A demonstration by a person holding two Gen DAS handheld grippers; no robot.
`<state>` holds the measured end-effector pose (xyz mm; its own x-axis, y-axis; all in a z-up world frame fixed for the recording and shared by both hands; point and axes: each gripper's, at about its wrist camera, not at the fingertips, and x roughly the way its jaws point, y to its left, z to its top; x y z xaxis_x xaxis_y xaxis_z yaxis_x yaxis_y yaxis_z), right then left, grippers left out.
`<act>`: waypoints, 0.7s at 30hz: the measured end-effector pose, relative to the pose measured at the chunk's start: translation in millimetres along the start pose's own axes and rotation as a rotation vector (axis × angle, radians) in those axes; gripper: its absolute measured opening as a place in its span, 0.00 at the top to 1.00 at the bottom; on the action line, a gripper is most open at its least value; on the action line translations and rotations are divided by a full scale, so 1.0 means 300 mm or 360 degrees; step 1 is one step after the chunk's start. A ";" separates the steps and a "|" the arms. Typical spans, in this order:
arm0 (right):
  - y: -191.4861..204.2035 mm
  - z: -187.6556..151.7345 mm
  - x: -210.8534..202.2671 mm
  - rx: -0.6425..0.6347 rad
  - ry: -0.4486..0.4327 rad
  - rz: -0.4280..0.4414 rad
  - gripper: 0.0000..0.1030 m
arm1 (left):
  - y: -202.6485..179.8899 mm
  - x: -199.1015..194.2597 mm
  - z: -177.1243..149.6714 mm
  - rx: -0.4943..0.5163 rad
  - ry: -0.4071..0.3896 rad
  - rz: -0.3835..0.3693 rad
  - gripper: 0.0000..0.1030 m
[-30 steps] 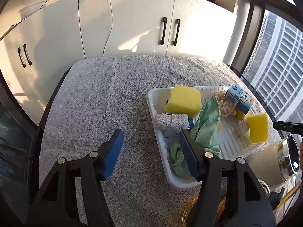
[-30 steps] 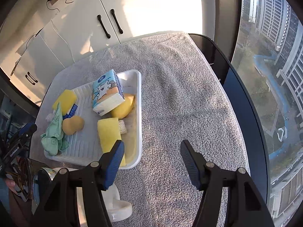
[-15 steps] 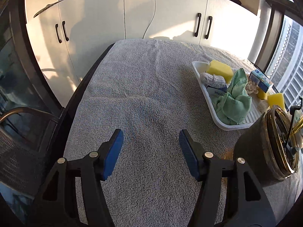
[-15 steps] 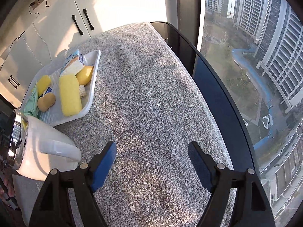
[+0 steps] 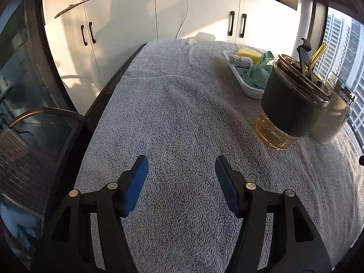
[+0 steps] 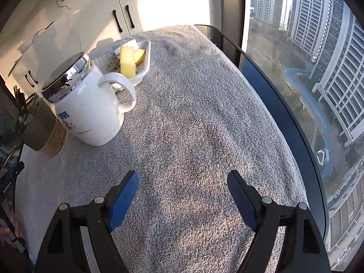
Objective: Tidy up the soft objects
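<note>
Left wrist view shows your left gripper [image 5: 180, 167] spread wide and empty above the grey towel-covered surface [image 5: 182, 125]. Far right sits the white tray [image 5: 241, 80] holding a green cloth [image 5: 259, 72], a knitted grey piece [image 5: 241, 58] and a yellow sponge [image 5: 249, 54], behind a dark-sleeved glass jar [image 5: 293, 104]. Your right gripper [image 6: 183, 180] also gapes empty; a white lidded mug [image 6: 91, 104] stands just in front of the tray [image 6: 145, 68].
</note>
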<state>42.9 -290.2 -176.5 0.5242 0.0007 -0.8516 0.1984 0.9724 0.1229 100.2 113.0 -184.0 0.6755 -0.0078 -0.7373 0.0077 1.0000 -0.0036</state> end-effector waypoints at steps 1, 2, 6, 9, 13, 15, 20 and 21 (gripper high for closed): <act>0.024 -0.019 -0.015 -0.0021 -0.0001 0.0009 0.20 | -0.007 -0.016 -0.008 -0.0026 -0.0002 0.0017 0.42; 0.051 -0.037 -0.030 -0.0053 -0.0001 0.0012 0.20 | -0.015 -0.032 -0.016 -0.0045 -0.0002 0.0031 0.40; 0.146 -0.092 -0.108 -0.0120 -0.0032 0.0036 0.17 | -0.080 -0.111 -0.037 -0.0067 -0.0034 0.0069 0.33; 0.219 -0.109 -0.173 -0.0164 -0.0098 0.0011 0.12 | -0.153 -0.195 -0.035 -0.0031 -0.0074 0.0043 0.32; 0.295 -0.130 -0.269 -0.0176 -0.0166 0.0012 0.09 | -0.232 -0.299 -0.020 -0.0018 -0.0114 -0.0020 0.23; 0.319 -0.131 -0.313 -0.0166 -0.0203 0.0027 0.06 | -0.259 -0.342 -0.017 -0.0035 -0.0117 -0.0036 0.21; 0.358 -0.107 -0.399 -0.0165 -0.0305 -0.0018 0.03 | -0.259 -0.409 -0.013 -0.0165 -0.0089 -0.0118 0.20; 0.364 -0.101 -0.415 -0.0169 -0.0316 -0.0027 0.02 | -0.254 -0.420 -0.008 -0.0189 -0.0088 -0.0130 0.20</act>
<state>-25.9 -177.0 -72.4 0.6761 -0.0518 -0.7350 0.1259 0.9910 0.0460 12.7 37.8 -92.4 0.7156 -0.0861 -0.6932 -0.0209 0.9893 -0.1445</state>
